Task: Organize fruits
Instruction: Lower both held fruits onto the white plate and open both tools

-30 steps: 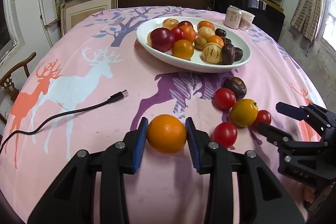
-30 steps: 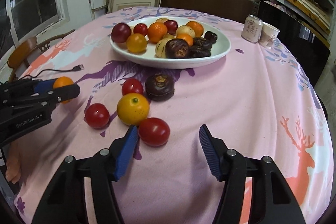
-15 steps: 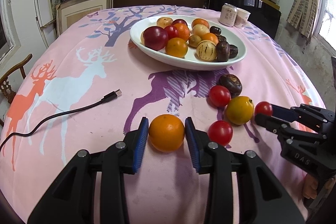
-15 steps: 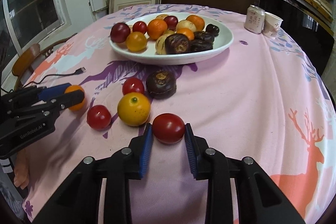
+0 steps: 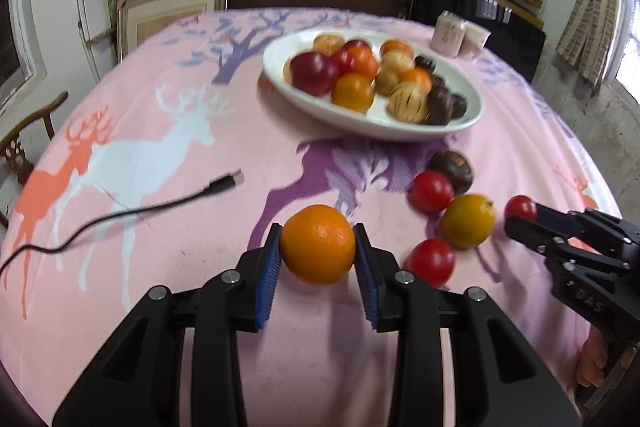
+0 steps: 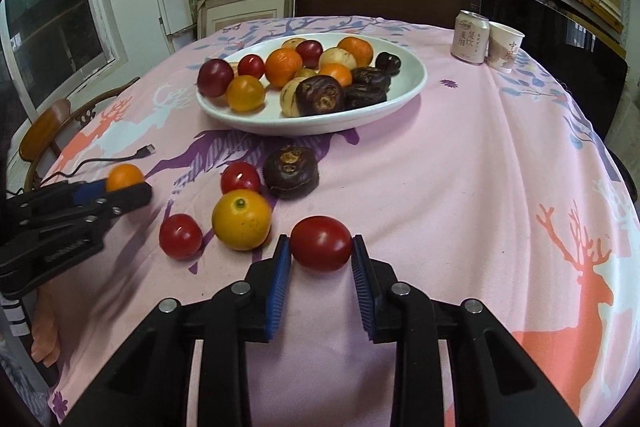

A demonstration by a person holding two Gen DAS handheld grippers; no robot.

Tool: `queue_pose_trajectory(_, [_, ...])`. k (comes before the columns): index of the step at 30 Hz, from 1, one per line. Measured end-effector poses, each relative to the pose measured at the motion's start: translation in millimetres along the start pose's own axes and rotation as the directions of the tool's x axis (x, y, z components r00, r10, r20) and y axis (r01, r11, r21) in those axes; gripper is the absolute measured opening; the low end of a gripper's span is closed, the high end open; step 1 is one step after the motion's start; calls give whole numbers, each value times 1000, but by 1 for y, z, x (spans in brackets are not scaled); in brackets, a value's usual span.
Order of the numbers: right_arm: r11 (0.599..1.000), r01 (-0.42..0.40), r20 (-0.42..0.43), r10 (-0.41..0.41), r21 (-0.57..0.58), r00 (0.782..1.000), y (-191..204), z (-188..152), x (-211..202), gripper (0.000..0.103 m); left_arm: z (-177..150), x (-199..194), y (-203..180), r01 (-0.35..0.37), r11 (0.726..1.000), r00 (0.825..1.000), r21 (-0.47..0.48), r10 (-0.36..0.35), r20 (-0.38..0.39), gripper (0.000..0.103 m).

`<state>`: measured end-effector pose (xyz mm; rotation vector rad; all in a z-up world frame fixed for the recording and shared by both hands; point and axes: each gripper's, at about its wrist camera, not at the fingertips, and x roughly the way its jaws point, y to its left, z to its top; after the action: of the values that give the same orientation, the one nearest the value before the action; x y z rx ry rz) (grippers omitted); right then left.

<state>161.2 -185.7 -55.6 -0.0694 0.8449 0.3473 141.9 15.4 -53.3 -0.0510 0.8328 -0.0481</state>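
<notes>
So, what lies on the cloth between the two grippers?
A red tomato and a yellow orange, seen in the right wrist view.

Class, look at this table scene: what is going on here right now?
A person is sorting fruit with two tools. The left hand-held gripper is shut on an orange; the right hand-held gripper is shut on a red tomato. Four more fruits lie loose on the pink tablecloth, short of the white plate, which is already well filled.

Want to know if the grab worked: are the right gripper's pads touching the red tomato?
Touching. The right wrist view shows both blue pads pressed against the red tomato, with no gap either side.
</notes>
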Motion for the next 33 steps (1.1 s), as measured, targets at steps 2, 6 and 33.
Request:
queue_pose_trajectory(2, [1000,-5,14,5,18,1000,-4,3,-3,31,9,-6,-4,-16,1000,1000,21,16,22,34])
queue_pose_trajectory(6, [995,-57,47,53,78,997,-18,26,-15,31,55,-12,-10,-13,998,997,60,9,75,34])
queue_pose_trajectory(33, [983,-62,95,46,176,994,-41,138,59,75,167,81,3,-92,995,991,-36,95,95,61])
